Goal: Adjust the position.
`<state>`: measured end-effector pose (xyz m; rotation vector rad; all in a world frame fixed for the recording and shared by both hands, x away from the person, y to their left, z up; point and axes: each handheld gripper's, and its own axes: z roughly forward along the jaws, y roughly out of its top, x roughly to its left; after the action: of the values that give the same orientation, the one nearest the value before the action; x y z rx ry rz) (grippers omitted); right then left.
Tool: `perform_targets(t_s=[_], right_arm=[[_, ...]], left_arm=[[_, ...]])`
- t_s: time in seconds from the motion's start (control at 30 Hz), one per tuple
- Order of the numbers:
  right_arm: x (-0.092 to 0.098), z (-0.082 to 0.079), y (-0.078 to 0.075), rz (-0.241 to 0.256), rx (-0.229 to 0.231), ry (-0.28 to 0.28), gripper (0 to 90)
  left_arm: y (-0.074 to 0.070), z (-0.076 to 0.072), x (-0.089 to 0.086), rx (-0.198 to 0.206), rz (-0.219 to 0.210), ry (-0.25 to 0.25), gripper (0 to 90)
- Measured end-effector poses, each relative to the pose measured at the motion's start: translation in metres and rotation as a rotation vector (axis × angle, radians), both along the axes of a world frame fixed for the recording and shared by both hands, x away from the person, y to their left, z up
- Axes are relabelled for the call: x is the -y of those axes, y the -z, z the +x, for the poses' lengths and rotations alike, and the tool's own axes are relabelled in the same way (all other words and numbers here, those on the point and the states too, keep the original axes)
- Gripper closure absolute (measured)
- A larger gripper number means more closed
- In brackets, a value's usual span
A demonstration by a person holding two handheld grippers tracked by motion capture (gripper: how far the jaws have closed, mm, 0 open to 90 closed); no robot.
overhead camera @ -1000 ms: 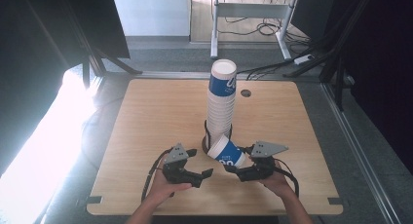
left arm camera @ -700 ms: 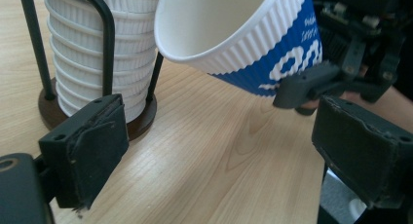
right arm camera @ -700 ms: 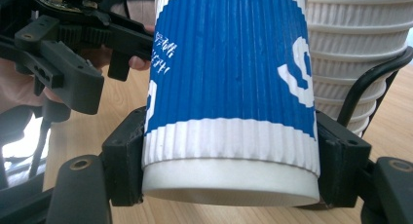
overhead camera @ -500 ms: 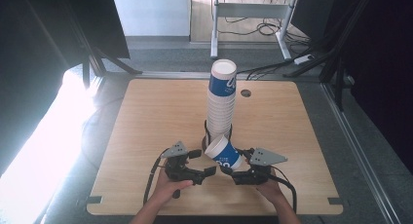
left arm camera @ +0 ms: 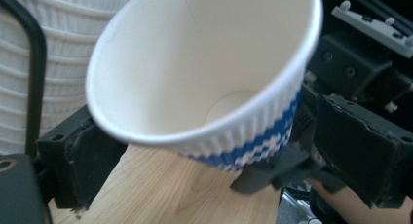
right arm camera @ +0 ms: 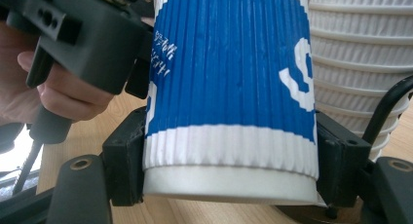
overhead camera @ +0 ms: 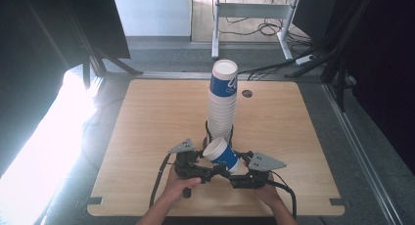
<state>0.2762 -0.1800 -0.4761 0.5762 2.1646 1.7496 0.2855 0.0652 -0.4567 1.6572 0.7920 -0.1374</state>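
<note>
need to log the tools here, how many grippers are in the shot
2: the left gripper and the right gripper, both near the table's front edge, meeting at the loose cup before the tall cup stack.

Cup stack [overhead camera: 222, 100] just ahead (sides free)

Harsh glare at left of table [overhead camera: 147, 137] — gripper views soft, blurred.

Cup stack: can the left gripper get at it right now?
Probably not: the left gripper has the loose paper cup between its jaws, and that cup sits between it and the cup stack.
</note>
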Motion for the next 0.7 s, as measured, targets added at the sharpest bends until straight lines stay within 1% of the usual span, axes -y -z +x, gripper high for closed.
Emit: perform_targets(t_s=[0.13, 0.2, 0.27, 0.3, 0.33, 0.47, 0.53, 0.63, 0.7], right_arm=[[-0.003, -0.0013, 0.0011, -0.007, 0.009, -0.011, 27.7], [-0.005, -0.0023, 0.0014, -0.019, 0.015, -0.014, 27.8], [-0.0061, -0.0029, 0.0017, -0.025, 0.018, -0.011, 27.9], [-0.0062, -0.0028, 0.0019, -0.025, 0.017, -0.01, 27.8], [-0.0062, -0.0025, 0.0021, -0.023, 0.014, -0.01, 27.9], [-0.0064, -0.0016, 0.0032, -0.029, 0.007, -0.008, 27.8], [-0.0069, -0.0013, 0.0042, -0.037, 0.003, -0.006, 27.8], [-0.0078, -0.0007, 0.0056, -0.039, -0.003, -0.004, 27.8], [-0.008, -0.0004, 0.0061, -0.042, -0.006, -0.004, 27.7]], left_arm=[[0.0004, 0.0037, 0.0037, -0.013, -0.019, 0.008, 6.5], [0.0012, 0.0049, 0.0046, -0.016, -0.029, -0.009, 9.1], [0.0016, 0.006, 0.0039, -0.018, -0.045, -0.026, 13.9], [0.0019, 0.0067, 0.0039, -0.023, -0.056, -0.028, 14.7], [0.0021, 0.0072, 0.0038, -0.026, -0.055, -0.025, 15.0], [0.0031, 0.0073, 0.0043, -0.013, -0.046, -0.028, 16.0], [0.0035, 0.0075, 0.0035, -0.019, -0.063, -0.035, 17.6], [0.0046, 0.0071, 0.0036, -0.008, -0.056, -0.04, 18.4], [0.006, 0.0068, 0.0038, -0.003, -0.062, -0.044, 19.0]])
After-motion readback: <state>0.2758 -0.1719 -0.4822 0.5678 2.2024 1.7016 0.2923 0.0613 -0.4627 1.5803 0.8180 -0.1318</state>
